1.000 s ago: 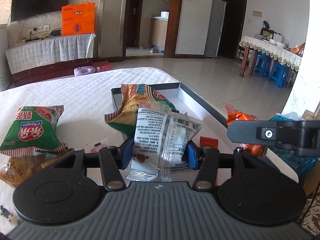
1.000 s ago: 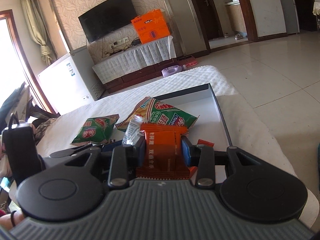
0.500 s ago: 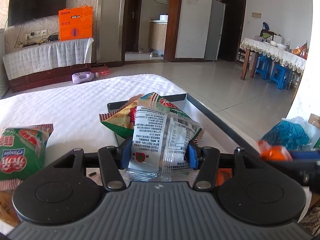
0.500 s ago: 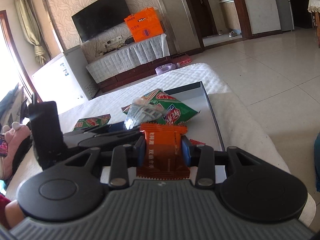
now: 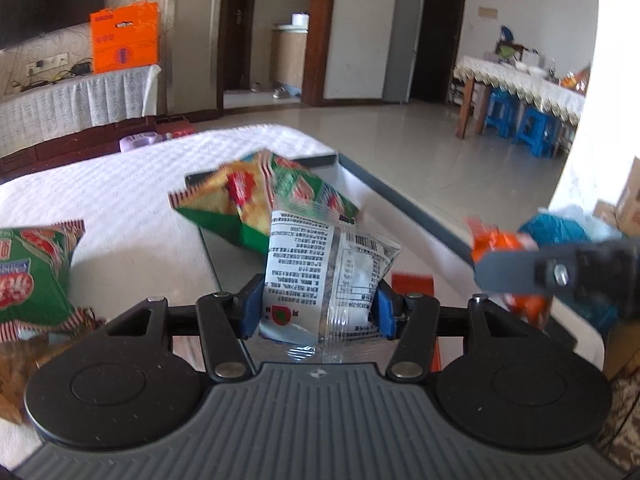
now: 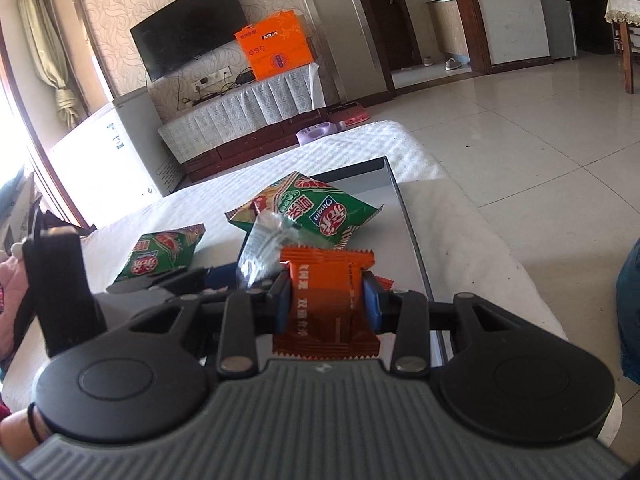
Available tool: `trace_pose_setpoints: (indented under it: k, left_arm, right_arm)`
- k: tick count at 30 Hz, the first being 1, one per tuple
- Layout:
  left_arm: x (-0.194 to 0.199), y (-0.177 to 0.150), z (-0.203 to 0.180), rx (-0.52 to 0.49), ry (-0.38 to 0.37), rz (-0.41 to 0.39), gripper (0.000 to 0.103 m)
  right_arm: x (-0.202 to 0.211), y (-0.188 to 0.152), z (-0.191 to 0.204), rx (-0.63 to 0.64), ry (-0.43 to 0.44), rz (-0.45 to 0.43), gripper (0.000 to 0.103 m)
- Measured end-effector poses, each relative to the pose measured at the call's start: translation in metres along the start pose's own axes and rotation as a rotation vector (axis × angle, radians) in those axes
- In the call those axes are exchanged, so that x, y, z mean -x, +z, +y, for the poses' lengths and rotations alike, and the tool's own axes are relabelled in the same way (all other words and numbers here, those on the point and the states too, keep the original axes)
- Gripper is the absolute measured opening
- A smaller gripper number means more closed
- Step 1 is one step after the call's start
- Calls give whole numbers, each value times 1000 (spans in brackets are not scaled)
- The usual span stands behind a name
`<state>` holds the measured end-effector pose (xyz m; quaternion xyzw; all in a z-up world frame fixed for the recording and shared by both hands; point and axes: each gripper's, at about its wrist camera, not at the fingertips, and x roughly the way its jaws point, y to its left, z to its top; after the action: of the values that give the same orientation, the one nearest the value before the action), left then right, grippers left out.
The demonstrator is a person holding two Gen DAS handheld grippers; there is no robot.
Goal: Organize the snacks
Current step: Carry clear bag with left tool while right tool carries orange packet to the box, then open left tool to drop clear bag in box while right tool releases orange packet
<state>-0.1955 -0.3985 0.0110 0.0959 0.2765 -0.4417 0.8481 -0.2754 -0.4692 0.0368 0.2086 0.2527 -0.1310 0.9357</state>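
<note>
Snacks sat split between tray and my two tools. Clear printed packet [image 5: 320, 280] was pinched in my left gripper [image 5: 318, 306], held above grey tray [image 5: 400, 208]. Orange packet [image 6: 326, 304] was clamped between blue pads of my right gripper [image 6: 326, 300], also over tray. Green chip bag [image 6: 316, 208] lay inside tray. Second green bag [image 6: 160, 256] lay outside it on white bedspread [image 5: 120, 184], well apart from tray.

Light: bright daylight, from the window at the right view's left edge
Blur: left view smeared
Edges: fisheye-bent
</note>
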Motion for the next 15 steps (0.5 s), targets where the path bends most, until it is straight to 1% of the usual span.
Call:
trace_pose_setpoints:
  k: [3,11,15]
  left_arm:
    - [2,-8,-9,-52,2,7,59]
    - [11,-20,-18,-80,-6,7,60]
    - [16,-27,-22,-111,-4,1,60]
  right_arm:
    - [0,0,2,14,-17,-6,40]
    - [-6,-2,7,18,-14,-7,40]
    - [-13,-2,8,18,-13,4,40]
